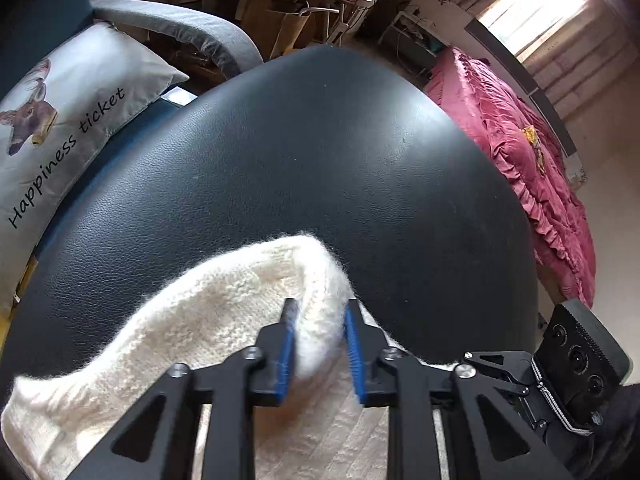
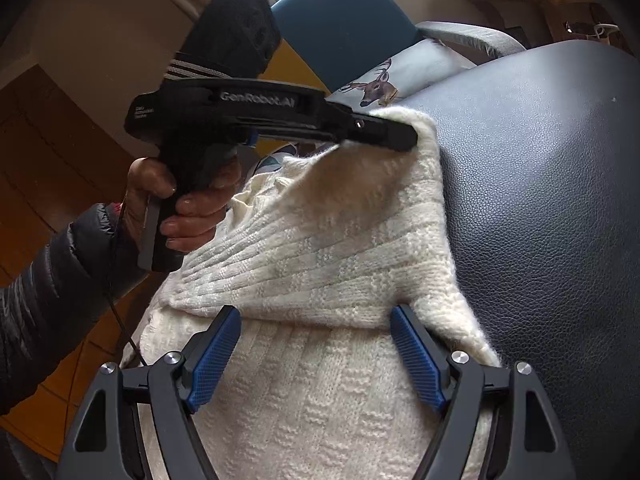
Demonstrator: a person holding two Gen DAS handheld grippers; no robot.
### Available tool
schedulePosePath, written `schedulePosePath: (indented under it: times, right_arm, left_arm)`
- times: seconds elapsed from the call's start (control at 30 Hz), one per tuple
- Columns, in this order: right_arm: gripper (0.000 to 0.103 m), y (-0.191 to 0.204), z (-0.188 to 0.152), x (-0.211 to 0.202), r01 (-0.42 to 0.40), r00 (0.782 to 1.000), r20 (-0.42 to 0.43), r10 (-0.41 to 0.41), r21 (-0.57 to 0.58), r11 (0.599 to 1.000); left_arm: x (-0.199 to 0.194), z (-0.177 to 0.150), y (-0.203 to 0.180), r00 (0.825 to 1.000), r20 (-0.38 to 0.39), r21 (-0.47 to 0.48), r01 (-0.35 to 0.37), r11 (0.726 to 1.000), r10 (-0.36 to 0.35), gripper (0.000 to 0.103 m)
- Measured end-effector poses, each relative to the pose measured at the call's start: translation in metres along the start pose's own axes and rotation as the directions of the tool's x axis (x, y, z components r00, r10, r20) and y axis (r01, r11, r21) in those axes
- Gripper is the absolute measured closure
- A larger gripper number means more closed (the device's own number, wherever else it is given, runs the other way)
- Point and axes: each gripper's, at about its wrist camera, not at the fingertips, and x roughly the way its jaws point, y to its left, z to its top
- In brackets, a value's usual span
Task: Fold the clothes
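1. The black leather-look padded seat [image 1: 320,160] fills mid-frame.
2. On its lower-left part lies the cream knitted wool sweater [image 2: 320,380]: soft, light, floppy, so I'd take it by an edge. Its length runs bottom to top of frame.
3. The left gripper [image 1: 320,340] pinches a raised fold.
4. The right gripper [image 2: 316,360] gapes, holding nothing.

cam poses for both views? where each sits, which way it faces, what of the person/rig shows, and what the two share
Left wrist: on the left gripper, looking down along its fingers pinching a fold of the cream knit sweater on the black leather surface; right gripper's body at the lower right.
Right wrist: on the right gripper, jaws open above the sweater, facing the left gripper, the hand and dark sleeve.
Shared: sweater, leather surface, deer cushion.
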Motion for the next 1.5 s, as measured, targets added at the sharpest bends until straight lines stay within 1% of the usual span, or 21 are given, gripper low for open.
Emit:
schedulePosePath:
  times: [0.03,0.1,0.13,0.23,0.33,0.47,0.53,0.57,0.6,0.63,0.7,0.77,0.83,0.97,1.07,1.17,1.23,1.3,1.33,1.4,1.5]
  right_arm:
    - [0.023,0.002,0.0,0.0,0.015,1.0,-0.001,-0.015,-0.009,1.0]
    - [0.023,0.008,-0.001,0.002,0.056,0.998,-0.006,-0.057,-0.039,0.998]
    - [0.023,0.012,-0.002,0.004,0.085,0.996,-0.011,-0.086,-0.061,0.995]
    - [0.023,0.023,-0.004,0.01,0.15,0.988,-0.022,-0.153,-0.115,0.982]
    - [0.023,0.028,-0.005,0.014,0.178,0.983,-0.027,-0.184,-0.139,0.974]
    - [0.023,0.03,-0.005,0.016,0.191,0.98,-0.03,-0.197,-0.149,0.97]
    - [0.023,0.028,-0.005,0.015,0.181,0.982,-0.029,-0.187,-0.14,0.973]
    - [0.023,0.027,-0.005,0.014,0.175,0.983,-0.027,-0.18,-0.135,0.975]
    - [0.023,0.025,-0.004,0.012,0.162,0.986,-0.022,-0.166,-0.12,0.979]
    - [0.023,0.023,-0.004,0.009,0.15,0.988,-0.016,-0.153,-0.106,0.983]
    - [0.023,0.02,-0.003,0.005,0.125,0.992,-0.004,-0.126,-0.078,0.989]
    - [0.024,0.017,-0.003,-0.001,0.102,0.995,0.01,-0.101,-0.052,0.993]
    - [0.024,0.031,0.001,-0.015,0.134,0.99,0.065,-0.128,-0.101,0.986]
    - [0.024,0.058,0.028,-0.013,0.188,0.981,0.091,-0.171,-0.224,0.956]
    - [0.024,0.06,0.057,0.01,0.238,0.971,0.09,-0.222,-0.254,0.937]
    - [0.024,0.048,0.087,0.044,0.299,0.954,0.066,-0.292,-0.274,0.914]
    - [0.024,0.03,0.102,0.07,0.369,0.926,0.017,-0.378,-0.259,0.892]
    - [0.024,0.005,0.104,0.094,0.429,0.889,-0.066,-0.452,-0.218,0.876]
    - [0.025,0.007,0.1,0.094,0.443,0.887,-0.01,-0.461,-0.256,0.859]
    - [0.025,0.008,0.095,0.097,0.469,0.872,0.004,-0.49,-0.297,0.832]
    - [0.026,0.009,0.091,0.097,0.486,0.862,0.019,-0.507,-0.313,0.816]
  left_arm:
    - [-0.005,-0.002,-0.004,0.999,0.033,0.012,0.017,1.0,-0.017,0.094]
    - [-0.021,-0.004,-0.015,0.99,0.135,0.067,0.034,0.997,-0.043,0.094]
    - [-0.022,-0.004,-0.015,0.987,0.157,0.071,0.007,0.997,-0.018,0.094]
    - [0.006,-0.002,0.007,0.977,0.105,0.013,-0.185,0.983,0.183,0.094]
    - [0.01,-0.002,0.012,0.973,0.15,-0.026,-0.173,0.985,0.175,0.089]
    - [0.005,-0.003,0.0,0.961,0.155,-0.02,-0.227,0.974,0.228,0.088]
    - [-0.016,-0.008,-0.004,0.946,0.21,-0.055,-0.24,0.969,0.246,0.087]
    - [-0.029,-0.011,-0.005,0.936,0.247,-0.082,-0.239,0.968,0.252,0.085]
    - [-0.043,-0.022,-0.002,0.92,0.28,-0.123,-0.247,0.961,0.273,0.077]
    - [-0.057,-0.033,0.0,0.903,0.312,-0.164,-0.254,0.953,0.295,0.062]
    - [-0.082,-0.058,0.003,0.869,0.36,-0.243,-0.266,0.933,0.341,0.044]
    - [-0.097,-0.095,0.004,0.85,0.363,-0.305,-0.279,0.911,0.382,0.043]
    - [-0.112,-0.133,0.008,0.832,0.366,-0.369,-0.281,0.886,0.416,0.043]
    - [-0.135,-0.211,0.022,0.789,0.334,-0.509,-0.311,0.803,0.517,0.043]
    - [-0.148,-0.254,0.042,0.774,0.316,-0.605,-0.281,0.745,0.549,0.043]
    - [-0.16,-0.282,0.063,0.755,0.283,-0.676,-0.28,0.682,0.591,0.043]
    - [-0.166,-0.298,0.073,0.728,0.244,-0.707,-0.318,0.631,0.64,0.042]
    - [-0.163,-0.309,0.089,0.719,0.188,-0.735,-0.348,0.582,0.669,0.041]
    - [-0.161,-0.315,0.094,0.724,0.2,-0.735,-0.335,0.59,0.66,0.042]
    - [-0.157,-0.32,0.09,0.701,0.227,-0.72,-0.346,0.601,0.676,0.041]
    - [-0.149,-0.318,0.081,0.673,0.212,-0.694,-0.407,0.594,0.708,0.037]
